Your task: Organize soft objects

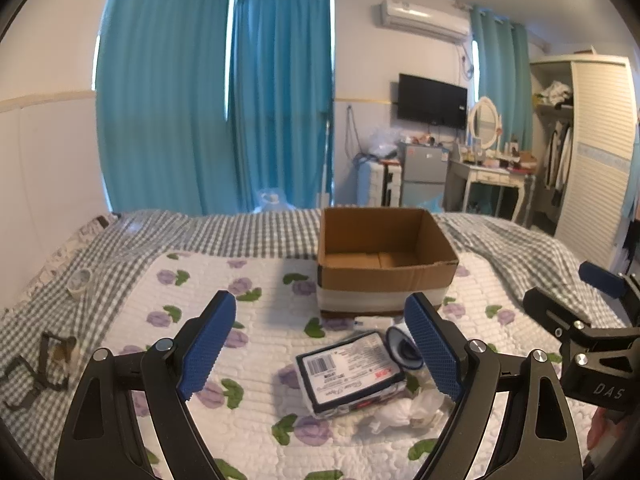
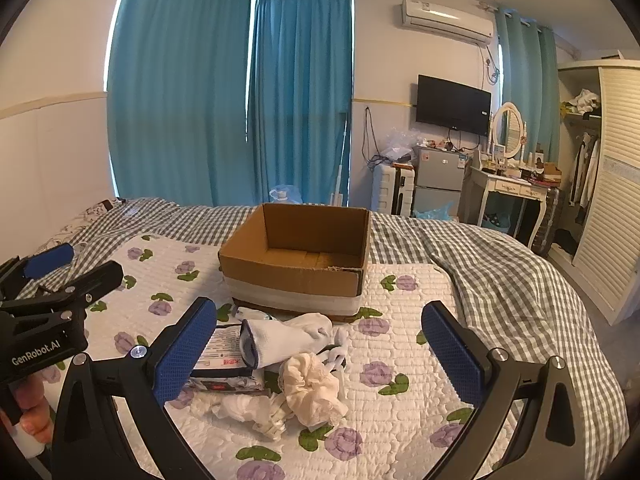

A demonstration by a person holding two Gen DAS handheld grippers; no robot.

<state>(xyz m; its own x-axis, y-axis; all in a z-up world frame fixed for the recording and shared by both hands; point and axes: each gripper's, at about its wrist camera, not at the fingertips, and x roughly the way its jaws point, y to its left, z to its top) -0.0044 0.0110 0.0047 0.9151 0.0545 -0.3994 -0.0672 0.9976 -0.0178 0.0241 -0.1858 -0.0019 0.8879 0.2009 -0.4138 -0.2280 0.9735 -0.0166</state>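
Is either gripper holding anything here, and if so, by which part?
Nothing is held: left gripper and right gripper both have open, empty jaws.

You see soft, even daylight glowing through the curtains (image 1: 216, 92) far beyond your jaws, with a ceiling glare at the top right corner. Shadows beneath the jaws stay faint. Fisheye bending curves the edges, corners go black, and distant furniture looks slightly soft.

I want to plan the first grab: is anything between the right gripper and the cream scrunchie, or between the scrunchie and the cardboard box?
Nothing visible blocks either path. The right gripper is open just above the cream scrunchie. A white sock lies between the scrunchie and the cardboard box, but low on the quilt, so lifting should clear it.
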